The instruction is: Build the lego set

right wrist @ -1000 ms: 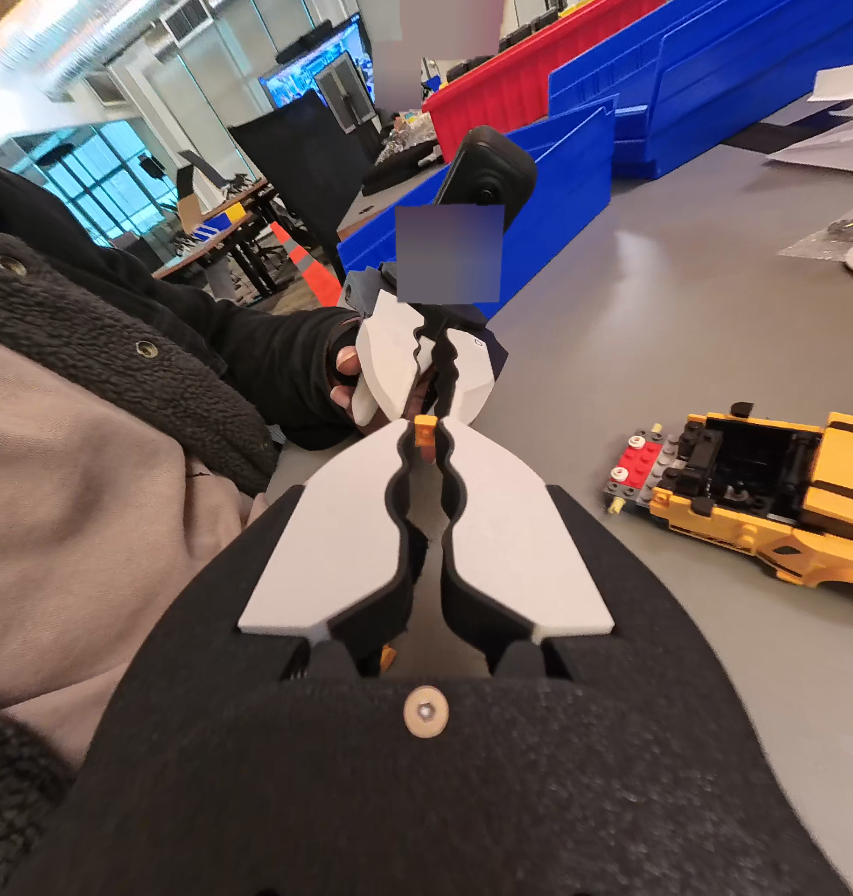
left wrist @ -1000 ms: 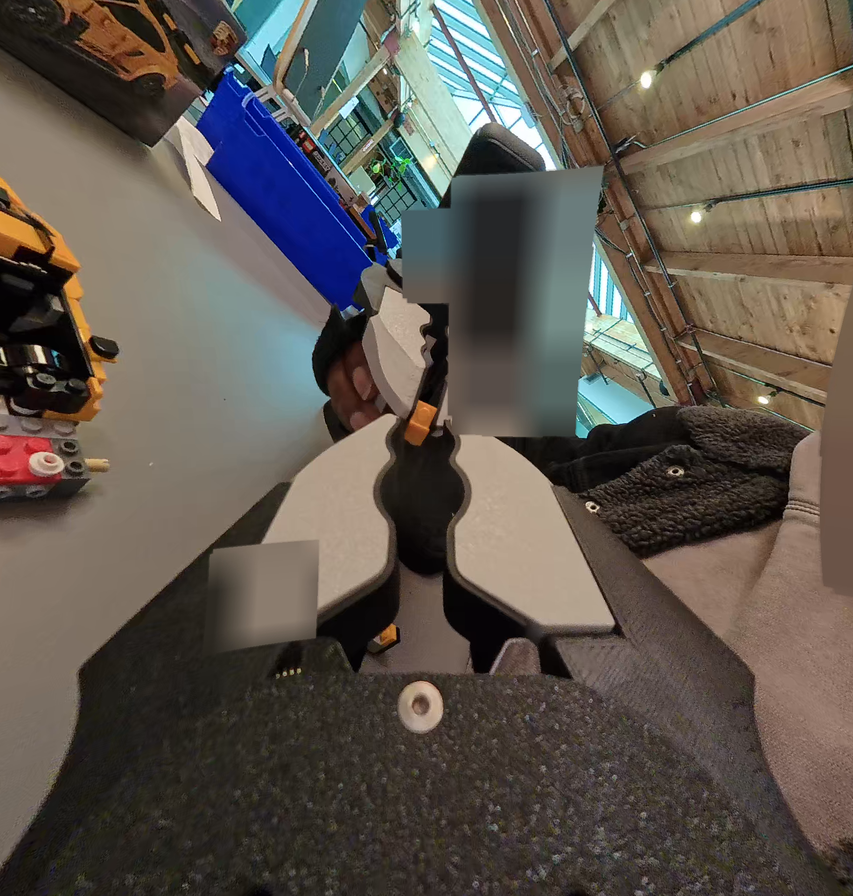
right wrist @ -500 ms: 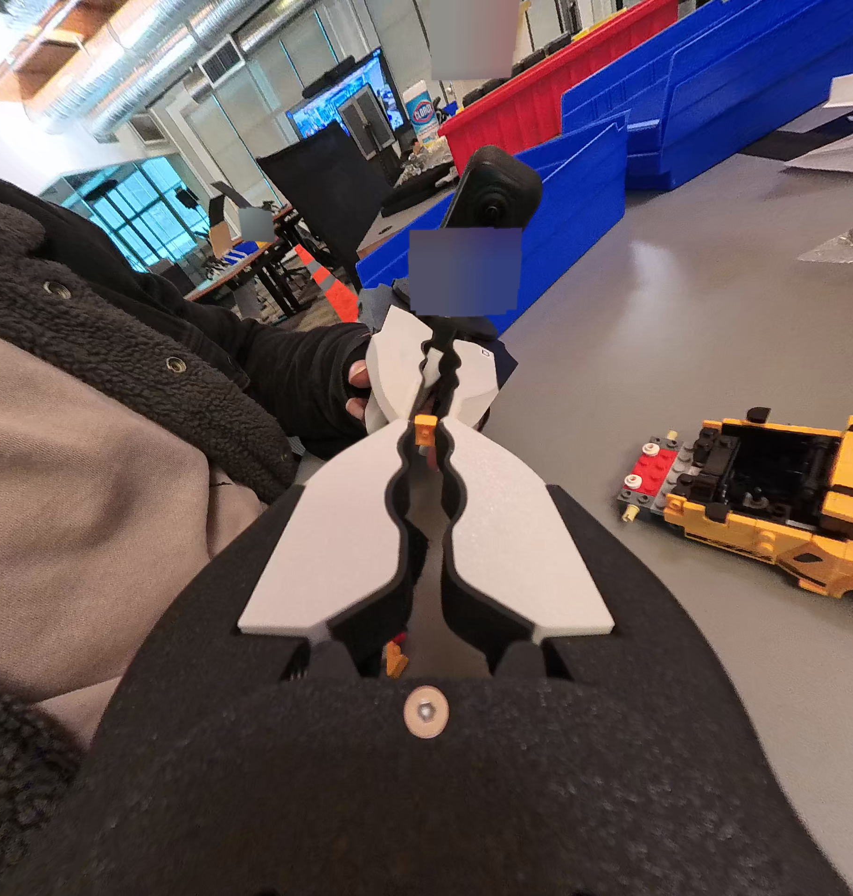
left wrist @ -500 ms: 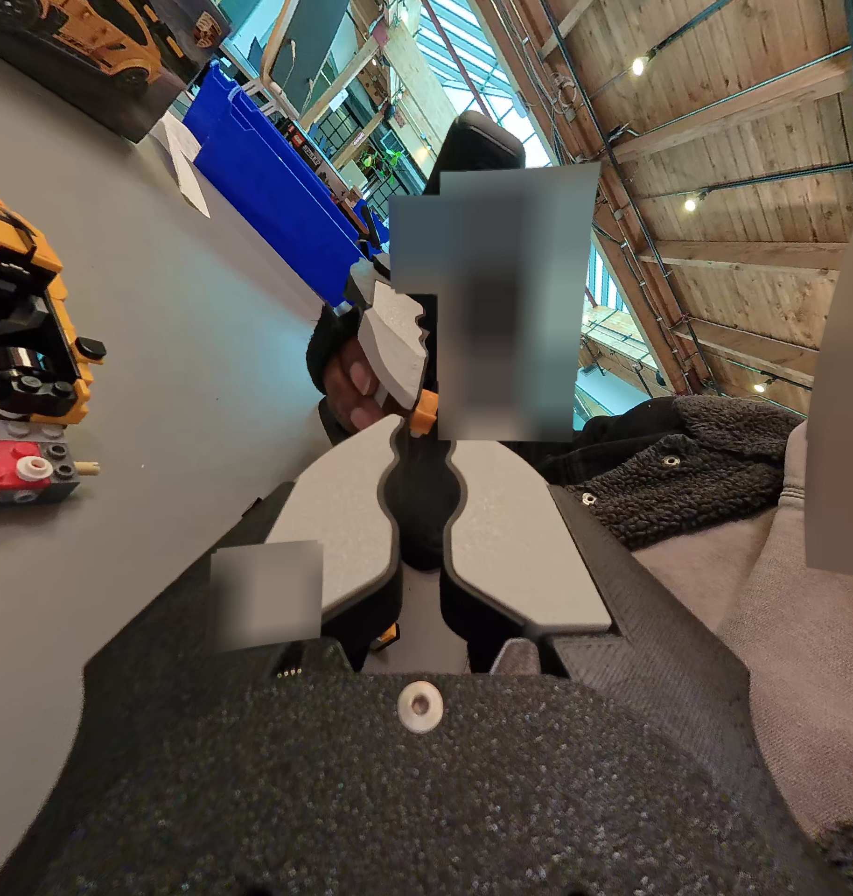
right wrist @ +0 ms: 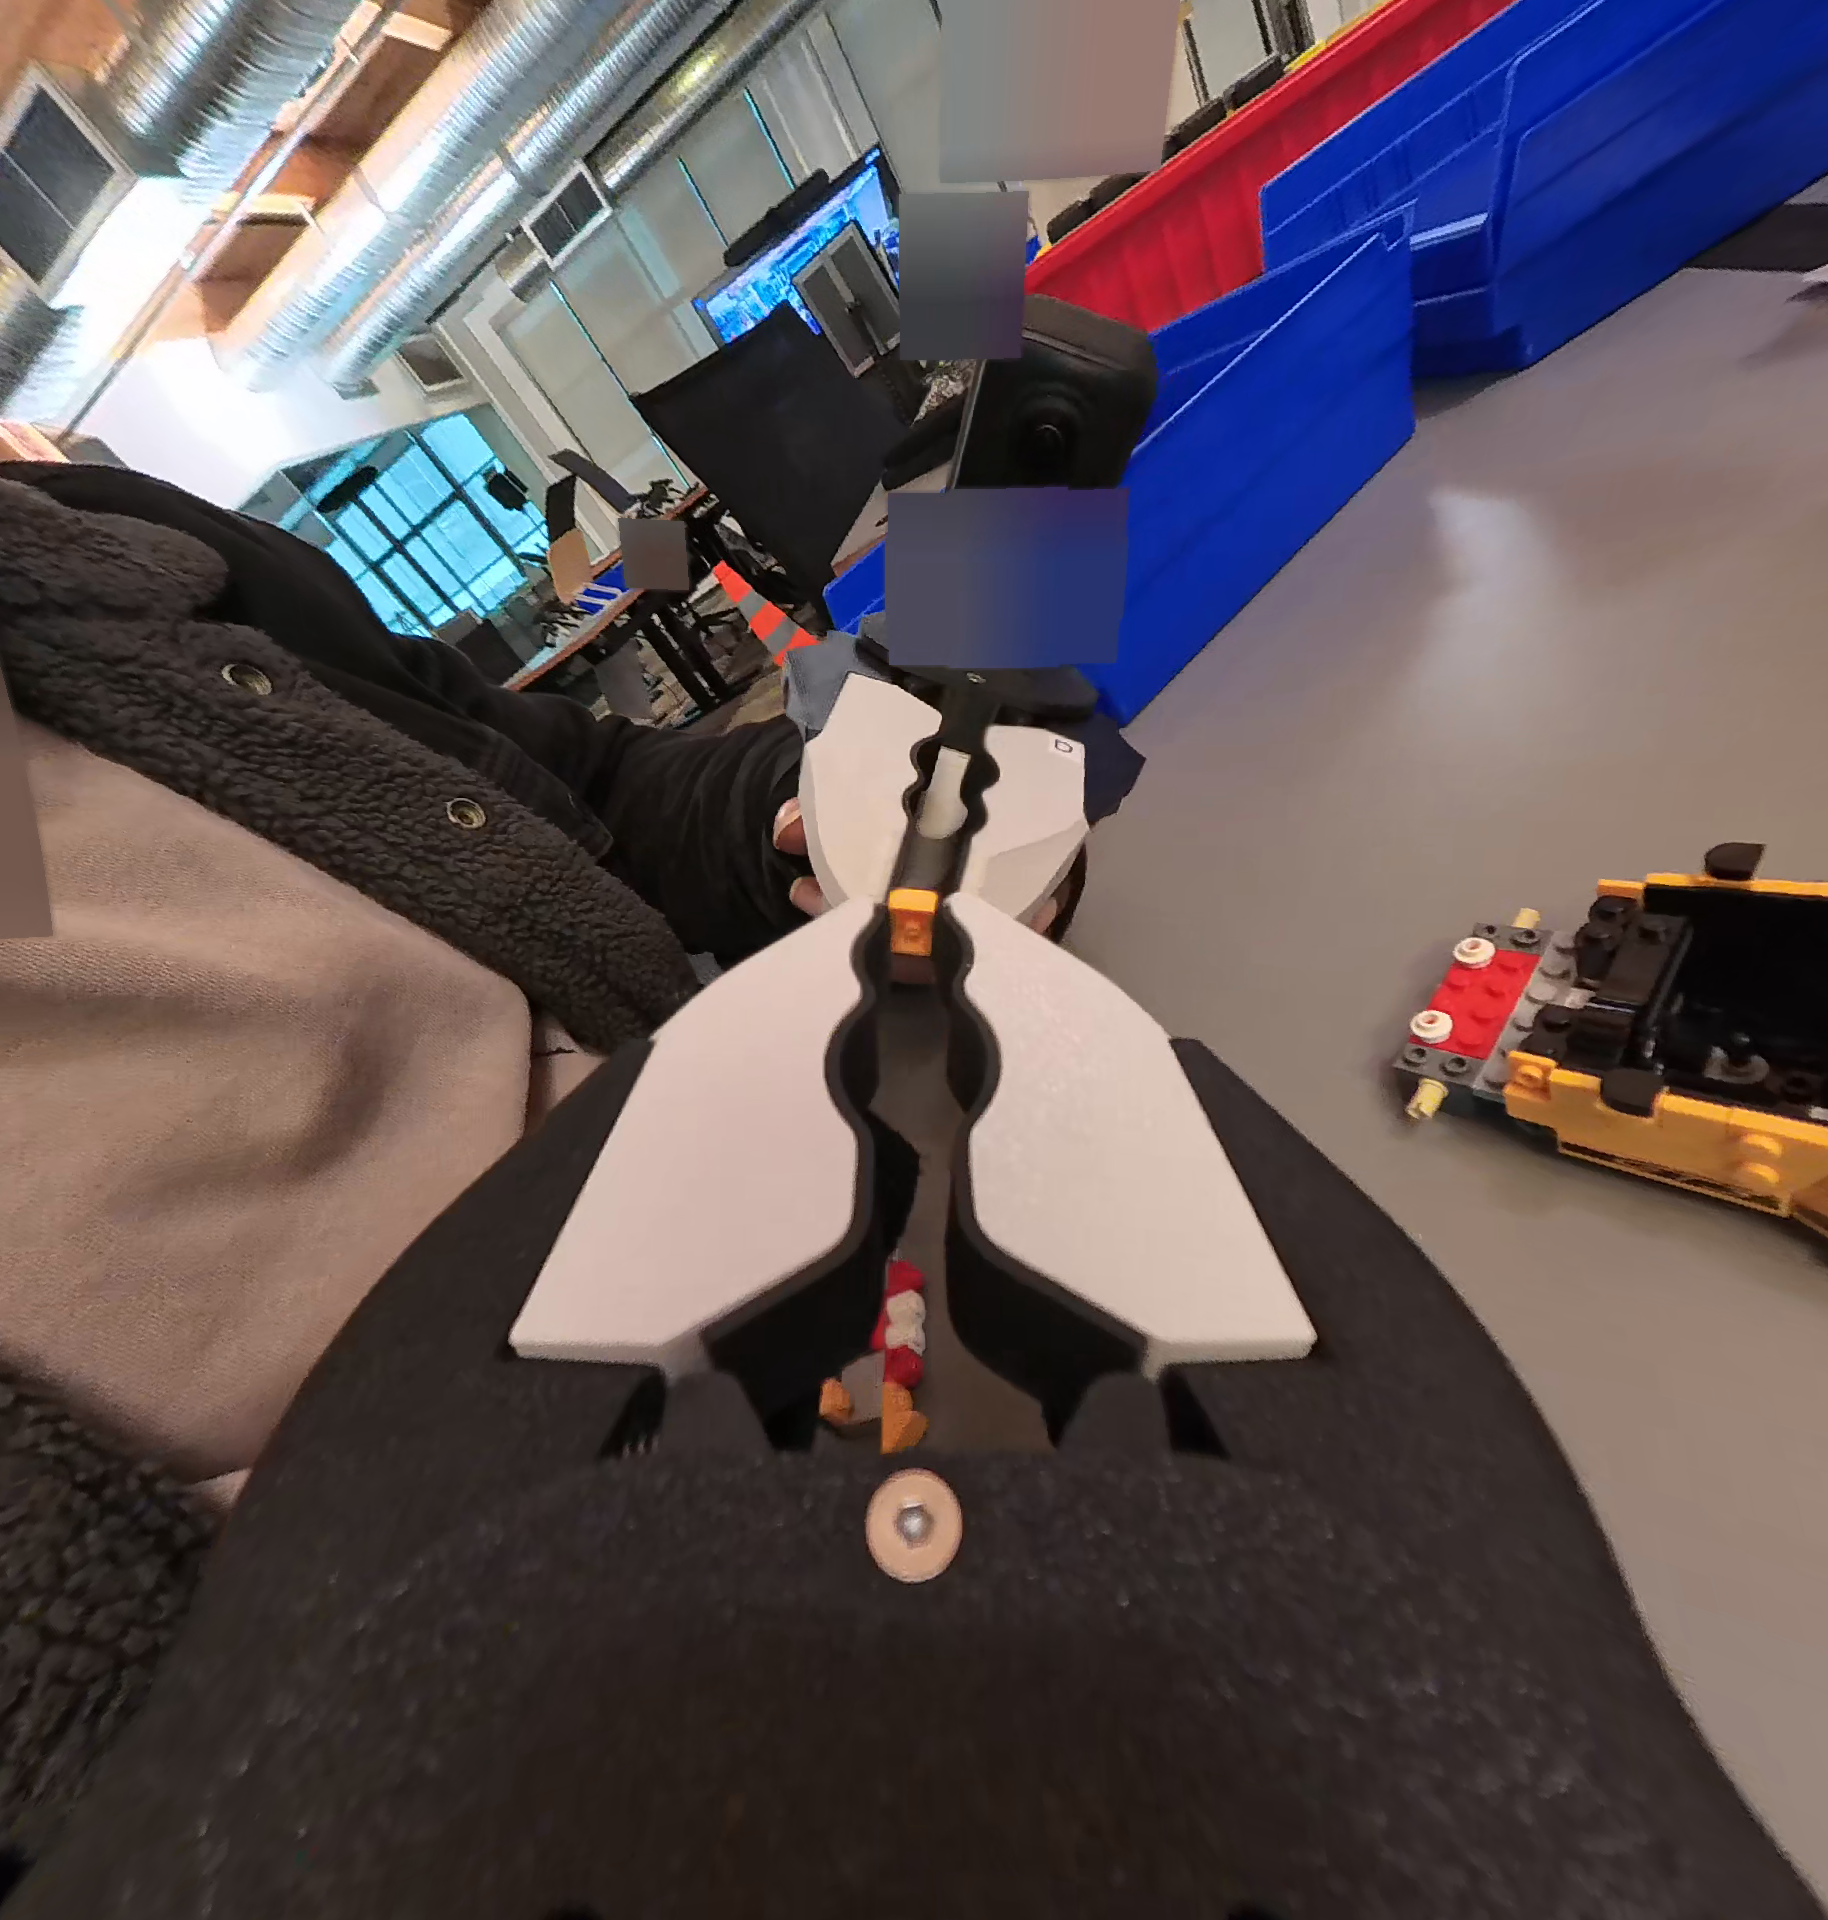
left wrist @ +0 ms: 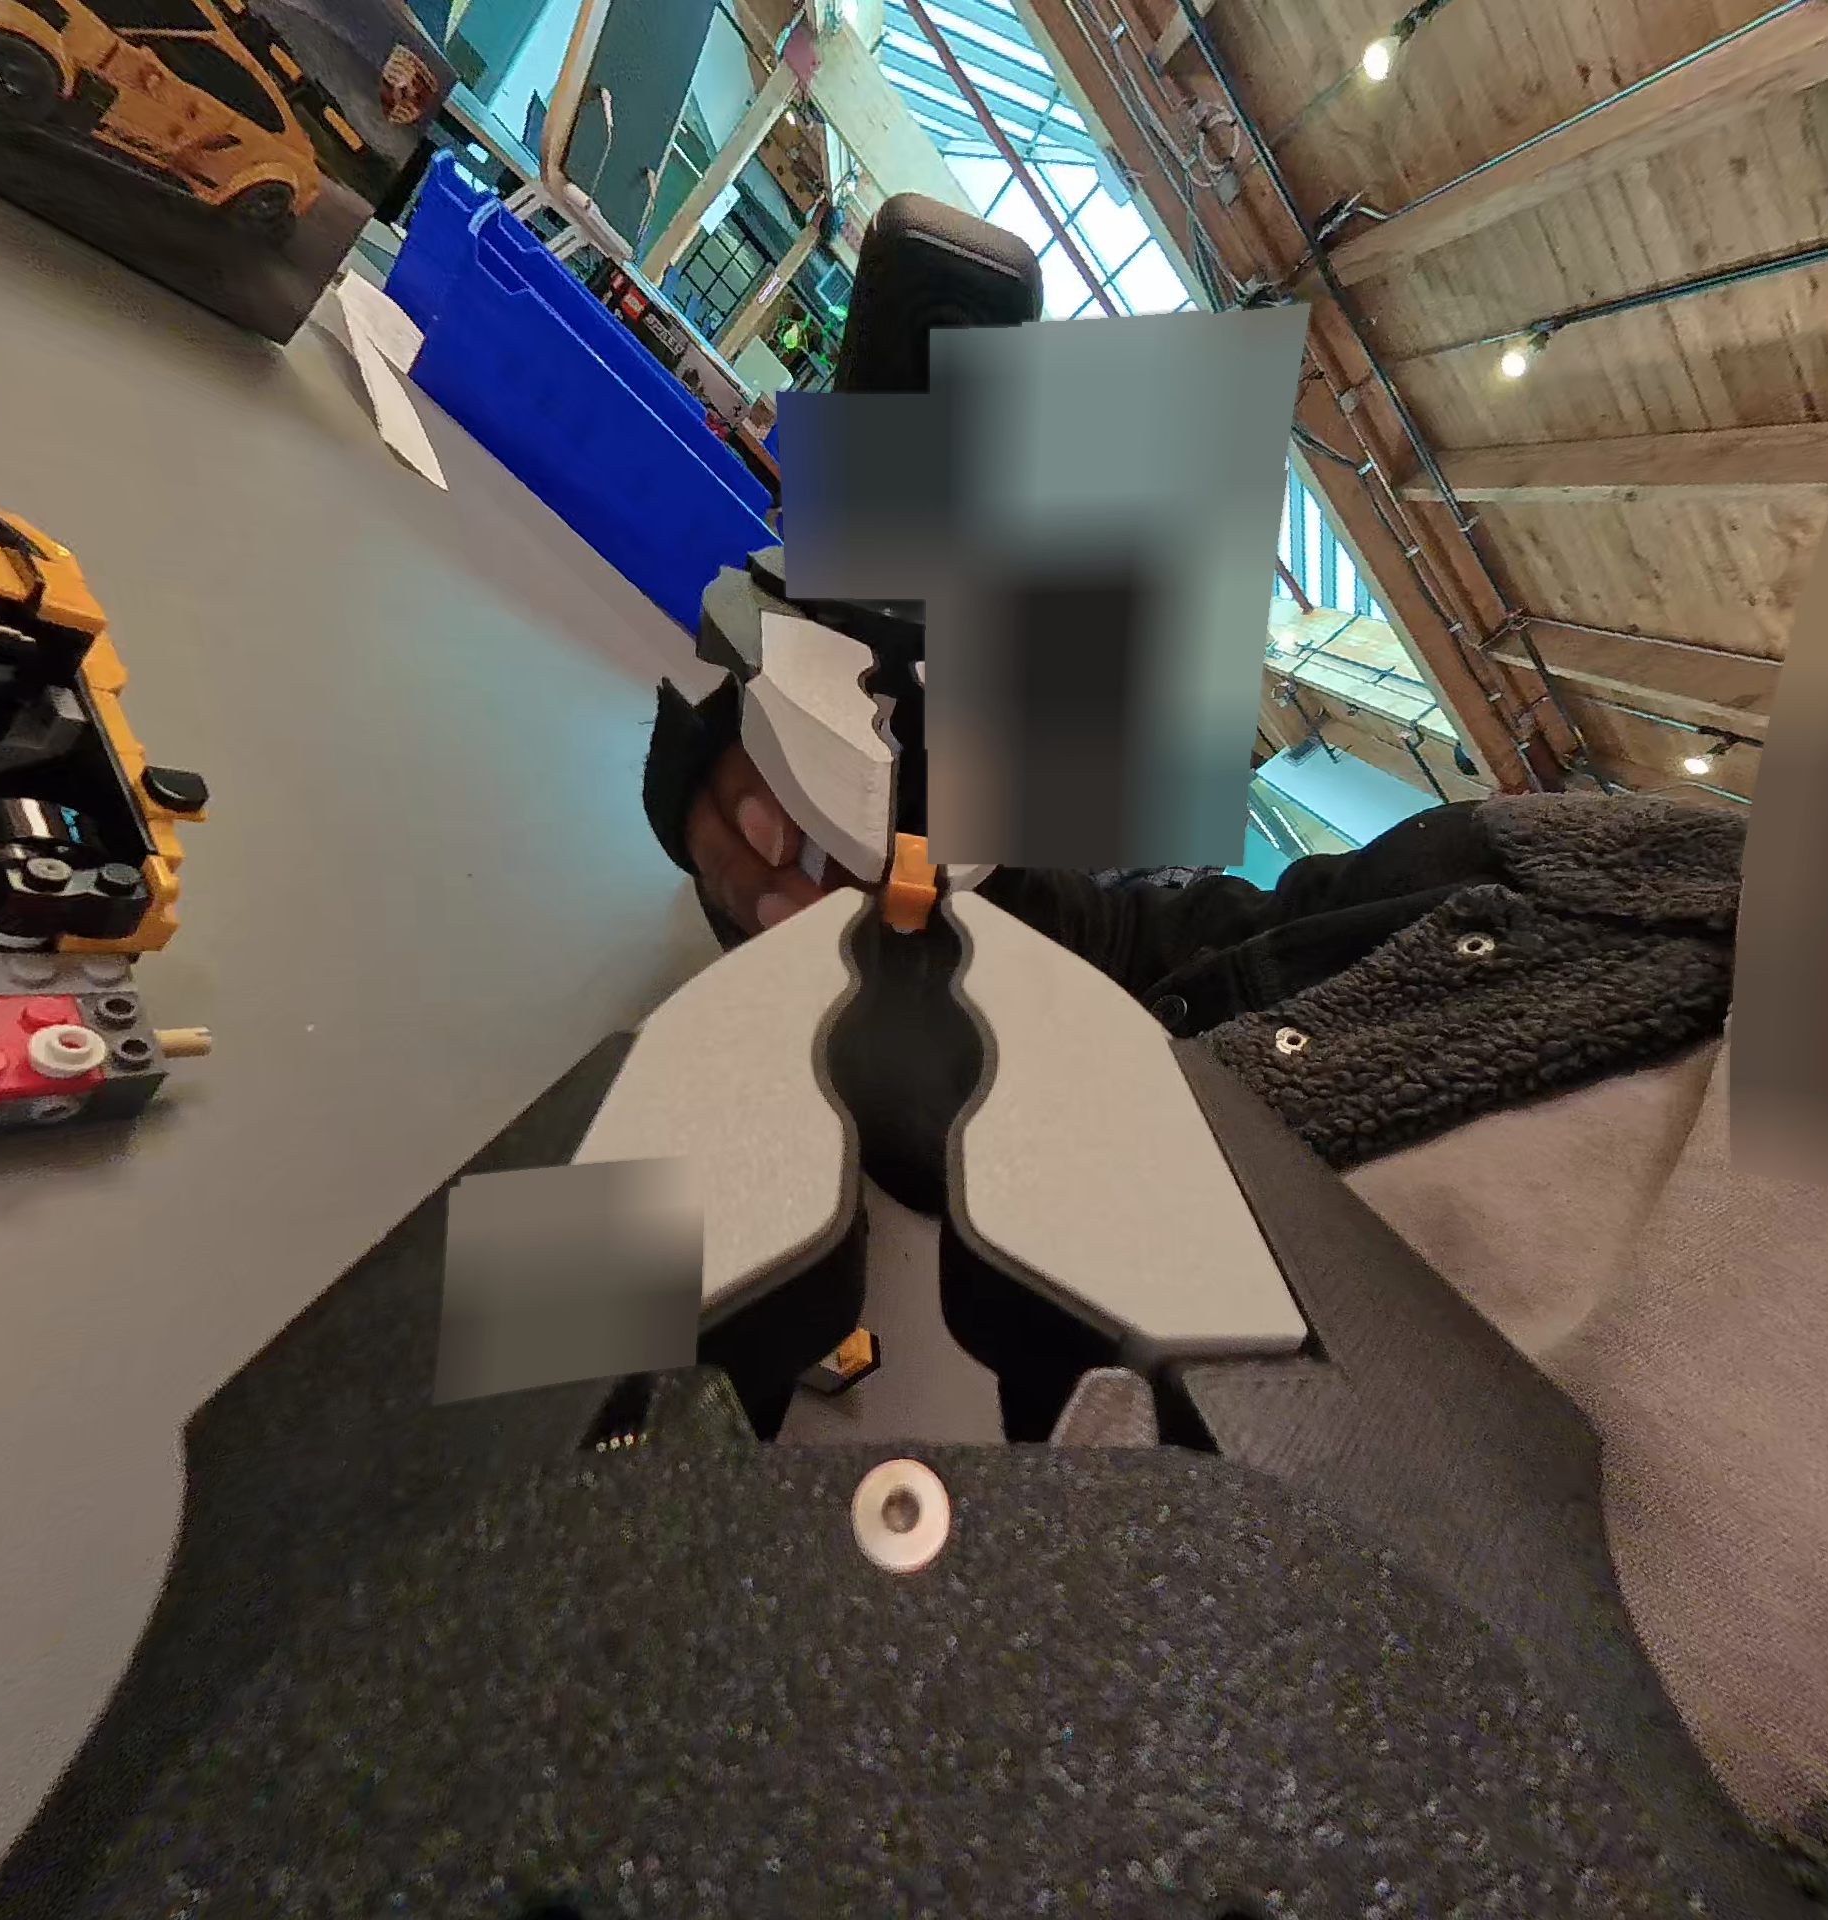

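1. We hold the two grippers tip to tip above the grey table point(right wrist: 1512, 644), both on one small orange plastic brick point(left wrist: 905, 896). The left gripper point(left wrist: 905, 914) has its grey fingers closed on the brick at their very tips. The right gripper point(right wrist: 910, 930) is likewise clamped on it at its tips.

2. What has just changed is mostly the pose. Against the frames from a second ago, both grippers have tilted and lifted a little. The right wrist view now shows more ceiling ducting and the table falls away to the right. The brick sits squarely between both pairs of tips, as it did before.

3. We judge this to be a handover or a regrip, so the brick can be turned to the right face before it goes on the model. Neither gripper has let go yet.

4. The half-built orange and black lego car point(right wrist: 1668, 1049), with its red and grey studded end, lies on the table well apart from the grippers. It has only slid slightly in each view, which we put down to camera motion.

5. A blue plastic bin point(right wrist: 1284, 468) stands behind.
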`<state>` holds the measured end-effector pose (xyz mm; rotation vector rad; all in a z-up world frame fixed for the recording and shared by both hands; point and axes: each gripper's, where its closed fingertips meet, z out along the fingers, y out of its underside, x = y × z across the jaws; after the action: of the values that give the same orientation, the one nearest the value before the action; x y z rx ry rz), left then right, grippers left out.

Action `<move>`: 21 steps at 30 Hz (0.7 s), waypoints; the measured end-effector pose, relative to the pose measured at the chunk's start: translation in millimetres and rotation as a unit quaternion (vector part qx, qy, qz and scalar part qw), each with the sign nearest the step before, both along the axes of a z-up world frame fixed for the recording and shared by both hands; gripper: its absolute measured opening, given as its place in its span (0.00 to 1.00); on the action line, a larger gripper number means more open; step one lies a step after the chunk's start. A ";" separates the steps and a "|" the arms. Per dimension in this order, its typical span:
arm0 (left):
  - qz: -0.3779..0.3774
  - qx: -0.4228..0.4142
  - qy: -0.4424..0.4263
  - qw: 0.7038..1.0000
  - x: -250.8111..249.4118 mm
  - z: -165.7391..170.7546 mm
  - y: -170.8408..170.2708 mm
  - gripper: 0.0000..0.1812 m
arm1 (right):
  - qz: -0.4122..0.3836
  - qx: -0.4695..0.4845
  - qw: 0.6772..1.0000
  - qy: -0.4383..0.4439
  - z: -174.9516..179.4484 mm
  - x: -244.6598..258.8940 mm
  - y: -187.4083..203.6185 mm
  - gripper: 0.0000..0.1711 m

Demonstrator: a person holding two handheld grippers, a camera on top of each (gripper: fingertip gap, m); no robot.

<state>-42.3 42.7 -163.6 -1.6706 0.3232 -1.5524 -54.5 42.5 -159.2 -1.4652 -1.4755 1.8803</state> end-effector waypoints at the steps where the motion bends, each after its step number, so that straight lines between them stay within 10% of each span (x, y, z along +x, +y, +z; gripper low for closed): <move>1: 0.001 0.004 0.004 1.000 0.2 -0.2 -0.2 0.05 | 0.002 -0.004 1.000 -0.001 -0.1 0.1 -0.4 0.04; 10: 0.026 -0.003 0.035 0.999 -5.5 -9.1 6.8 0.04 | -0.019 0.063 0.997 -0.028 -9.6 5.7 12.8 0.08; 15: 0.044 -0.095 0.009 0.994 -15.7 -26.4 17.6 0.04 | -0.018 0.347 0.923 -0.166 -76.4 26.8 29.9 0.12; 21: 0.040 -0.139 -0.017 0.989 -14.7 -32.1 18.7 0.04 | 0.018 0.411 0.885 -0.220 -111.8 25.0 21.1 0.10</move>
<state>-57.1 61.4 -195.7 -1.8416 0.0208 -1.6219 -29.5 63.6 -271.0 -1.4355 -2.1313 0.7176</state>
